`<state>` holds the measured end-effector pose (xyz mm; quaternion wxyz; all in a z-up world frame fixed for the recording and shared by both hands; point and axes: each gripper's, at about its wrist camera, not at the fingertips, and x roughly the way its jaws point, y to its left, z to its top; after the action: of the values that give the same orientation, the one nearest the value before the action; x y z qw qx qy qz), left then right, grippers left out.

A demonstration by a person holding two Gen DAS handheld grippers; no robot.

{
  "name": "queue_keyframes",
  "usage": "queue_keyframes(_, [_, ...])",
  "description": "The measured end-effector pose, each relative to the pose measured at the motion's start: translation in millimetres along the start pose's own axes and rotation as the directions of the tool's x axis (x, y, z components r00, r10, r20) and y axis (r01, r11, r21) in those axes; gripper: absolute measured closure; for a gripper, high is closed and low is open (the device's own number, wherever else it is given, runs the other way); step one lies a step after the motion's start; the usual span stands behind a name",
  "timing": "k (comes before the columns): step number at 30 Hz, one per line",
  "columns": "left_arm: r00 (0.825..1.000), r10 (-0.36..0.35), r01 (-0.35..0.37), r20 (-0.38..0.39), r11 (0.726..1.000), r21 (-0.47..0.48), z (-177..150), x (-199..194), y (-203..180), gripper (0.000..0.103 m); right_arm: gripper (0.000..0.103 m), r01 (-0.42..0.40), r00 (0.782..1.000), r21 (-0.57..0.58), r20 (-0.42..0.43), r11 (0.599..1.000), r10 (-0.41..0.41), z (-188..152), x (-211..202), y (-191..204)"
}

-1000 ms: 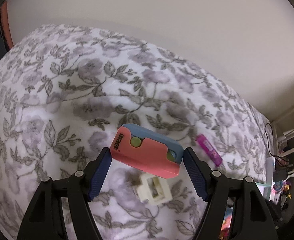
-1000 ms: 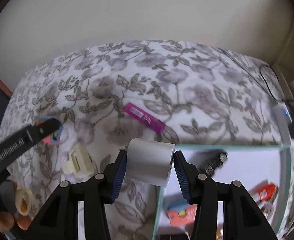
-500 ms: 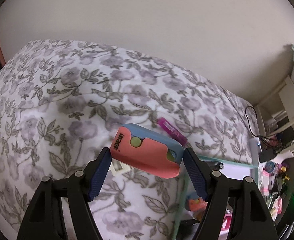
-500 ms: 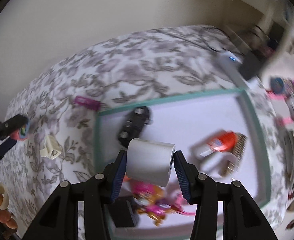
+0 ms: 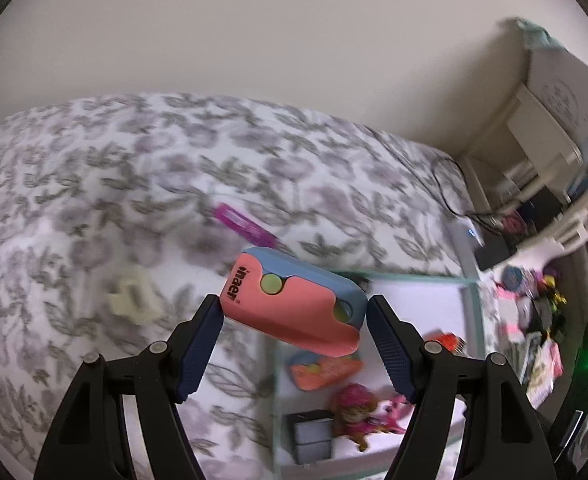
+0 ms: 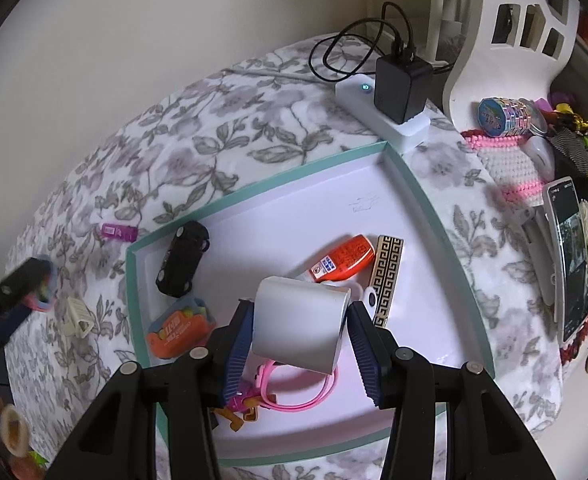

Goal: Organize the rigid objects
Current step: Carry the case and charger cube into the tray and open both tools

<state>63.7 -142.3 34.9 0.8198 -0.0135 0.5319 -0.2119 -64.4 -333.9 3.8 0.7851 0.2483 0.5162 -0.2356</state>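
Two grippers are loaded, and both hang over or beside the teal-rimmed tray (image 6: 262,187) that lies on the flowered bedspread (image 6: 198,148). Clamped between the blue pads of the right gripper (image 6: 300,334) is a white cylinder (image 6: 300,322), held above the tray's white floor near its middle. Under the cylinder, toward the tray's near rim, lie a pink looped cord (image 6: 306,394) and a small pink and orange toy figure (image 6: 240,402). Just beyond the cylinder, further into the tray, sit an orange tube (image 6: 344,258) and a black-and-gold patterned bar (image 6: 386,278), side by side. A black toy car (image 6: 183,258) rests in the tray's far left corner, with an orange and blue case (image 6: 180,328) nearer along the same left wall. The left gripper (image 5: 294,312) is closed on a pink and blue case (image 5: 294,304), tilted, held above the bedspread at the tray's left rim (image 5: 414,278). Outside the tray on that left side lie a purple stick (image 5: 244,222) and a cream clip (image 5: 134,298), both blurred in the left wrist view. Past the tray's far right corner stands a white power strip (image 6: 378,114) with a black adapter (image 6: 400,86) plugged in.
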Motion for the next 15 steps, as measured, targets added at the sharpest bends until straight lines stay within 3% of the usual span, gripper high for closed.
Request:
queue_keyframes(3, [0.999, -0.031, 0.031, -0.034, 0.999, 0.016, -5.8, 11.4, -16.6, 0.028, 0.052, -0.004, 1.0, -0.013, -0.001, 1.0, 0.004, 2.1, 0.7, 0.9])
queue_keyframes(9, [0.997, 0.005, 0.002, -0.083, 0.996, 0.087, -20.2, 31.4, -46.2, 0.028, 0.052, 0.02, 0.999, 0.003, -0.032, 1.0, -0.02, 5.5, 13.4, -7.5])
queue_keyframes(15, [0.991, -0.003, 0.019, -0.133, 0.993, 0.116, -31.7, 48.9, -64.1, 0.028, 0.053, 0.038, 0.999, -0.002, -0.03, 0.999, -0.038, 9.3, 15.1, -14.9])
